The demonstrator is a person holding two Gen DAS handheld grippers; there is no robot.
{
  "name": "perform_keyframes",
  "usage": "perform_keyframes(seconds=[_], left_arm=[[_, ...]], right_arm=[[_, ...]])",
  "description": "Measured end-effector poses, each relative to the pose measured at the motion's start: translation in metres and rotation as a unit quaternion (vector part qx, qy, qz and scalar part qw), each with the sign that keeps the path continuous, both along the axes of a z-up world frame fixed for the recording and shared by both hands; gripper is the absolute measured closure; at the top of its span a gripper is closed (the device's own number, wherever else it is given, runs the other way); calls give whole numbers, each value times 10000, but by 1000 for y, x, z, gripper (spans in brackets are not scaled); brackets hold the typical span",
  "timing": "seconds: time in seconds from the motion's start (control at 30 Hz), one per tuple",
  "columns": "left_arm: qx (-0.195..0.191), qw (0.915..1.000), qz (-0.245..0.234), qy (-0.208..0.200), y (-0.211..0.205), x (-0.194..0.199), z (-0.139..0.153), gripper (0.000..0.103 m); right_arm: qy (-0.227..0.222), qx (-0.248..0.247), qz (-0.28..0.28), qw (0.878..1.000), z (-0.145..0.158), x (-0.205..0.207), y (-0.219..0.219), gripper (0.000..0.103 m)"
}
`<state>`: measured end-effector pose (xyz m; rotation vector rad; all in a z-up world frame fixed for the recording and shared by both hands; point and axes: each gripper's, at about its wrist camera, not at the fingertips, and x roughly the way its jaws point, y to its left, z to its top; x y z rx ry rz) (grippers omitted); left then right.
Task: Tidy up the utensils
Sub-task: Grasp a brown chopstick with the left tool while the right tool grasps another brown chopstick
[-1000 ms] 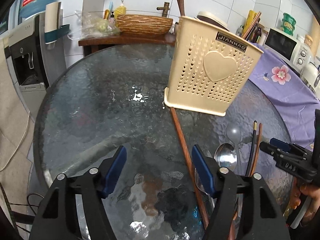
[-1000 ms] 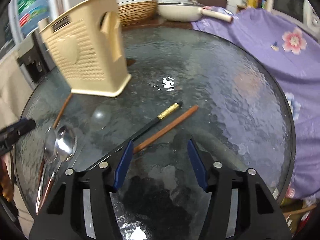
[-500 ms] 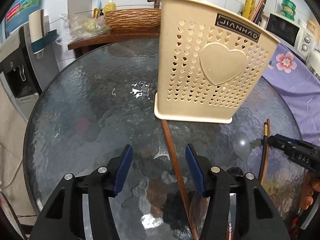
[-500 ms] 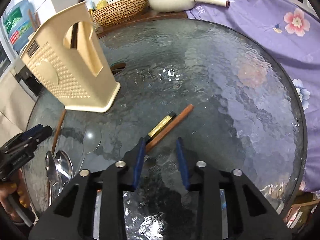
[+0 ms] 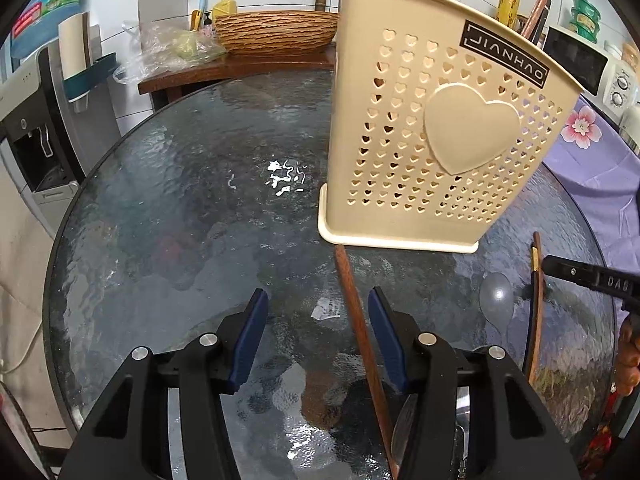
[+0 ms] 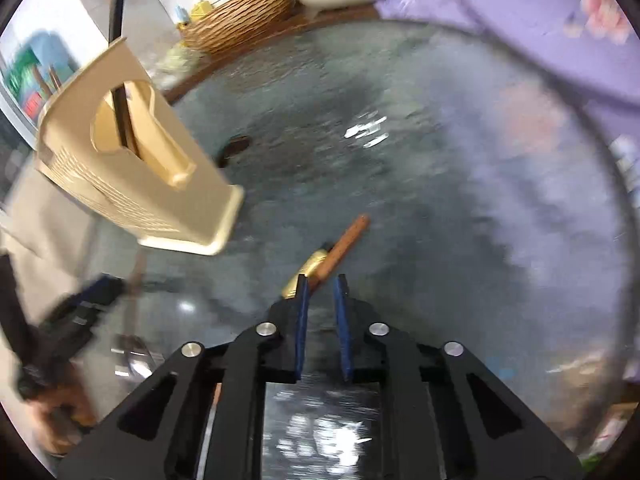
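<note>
Compared with the earlier frames, the right gripper (image 6: 320, 282) has been brought down onto the pair of chopsticks on the glass, and its jaws have just been closing: they are now narrow, with the brown chopstick (image 6: 343, 246) and the gold-tipped black chopstick (image 6: 306, 270) caught at the tips; whether the pads already press on them cannot be told because of blur. The left gripper (image 5: 318, 300) has been moved closer to the beige utensil holder (image 5: 436, 136), which now fills more of the left wrist view. Its jaws have been narrowed to about half width and hold nothing; a long wooden chopstick (image 5: 352, 296) is seen lying on the glass between the blue pads, nearer the right pad, not clamped.

The holder is stood upright on the round textured glass table (image 5: 168, 216), with a dark stick seen poking out of its top. To the right of the left gripper a clear plastic spoon (image 5: 496, 294) is laid on the glass, and metal spoons are partly hidden behind the gripper body.

Behind the table a wicker basket (image 5: 276, 34), a yellow soap bottle (image 5: 226, 6) and a brass tap are set on a wooden shelf. A water dispenser (image 5: 32, 120) is at left, a purple floral cloth (image 6: 540, 24) and a microwave (image 5: 580, 64) at right.
</note>
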<state>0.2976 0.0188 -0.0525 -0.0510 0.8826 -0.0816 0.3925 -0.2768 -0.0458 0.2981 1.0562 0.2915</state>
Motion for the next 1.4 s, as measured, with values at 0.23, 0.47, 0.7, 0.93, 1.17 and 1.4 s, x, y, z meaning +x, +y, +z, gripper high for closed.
perform_keyframes(seconds=[0.23, 0.47, 0.7, 0.93, 1.17, 1.4], left_arm=[[-8, 10000, 13, 8, 1, -1, -2, 52], [-14, 10000, -3, -36, 0, 0, 0, 52], [-11, 10000, -64, 34, -4, 5, -1, 52], [222, 9993, -217, 224, -18, 14, -8, 60], [348, 9986, -184, 350, -22, 23, -10, 66], [441, 9986, -136, 268, -22, 23, -12, 66]], right_arm=[[-73, -432, -24, 9990, 7, 10, 6, 91], [-11, -256, -59, 9997, 8, 11, 14, 91], [4, -733, -93, 9973, 7, 21, 36, 91], [-13, -1125, -2, 9937, 7, 34, 53, 91], [-111, -1183, -52, 9929, 6, 31, 53, 91], [-235, -1157, -138, 9929, 6, 16, 53, 92]])
